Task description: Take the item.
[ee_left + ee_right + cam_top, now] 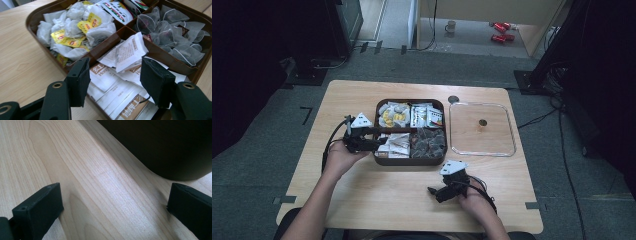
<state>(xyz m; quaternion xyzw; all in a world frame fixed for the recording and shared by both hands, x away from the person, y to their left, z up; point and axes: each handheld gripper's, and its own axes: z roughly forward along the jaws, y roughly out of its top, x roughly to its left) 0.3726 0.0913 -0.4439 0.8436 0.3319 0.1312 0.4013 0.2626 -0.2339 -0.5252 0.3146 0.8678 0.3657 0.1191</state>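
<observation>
A brown four-part tray point(410, 161) of tea bags sits mid-table. My left gripper point(381, 140) reaches in from the tray's left side. In the left gripper view this gripper point(116, 66) stands open over the white paper sachets point(117, 82) in the near compartment. One sachet point(130, 51) stands up just beyond the gap, and neither pad presses it. Yellow-tagged bags point(75, 30) and mesh pyramid bags point(172, 32) fill other compartments. My right gripper point(434, 192) rests on the table in front of the tray. It is open point(112, 192) over bare wood, with the tray's dark wall point(162, 145) ahead.
A clear square lid point(482, 129) with a small knob lies flat to the right of the tray. Printed sachets point(427, 115) fill the tray's back right compartment. Bare wood point(387, 200) lies in front of the tray. The table's edges drop to a grey floor.
</observation>
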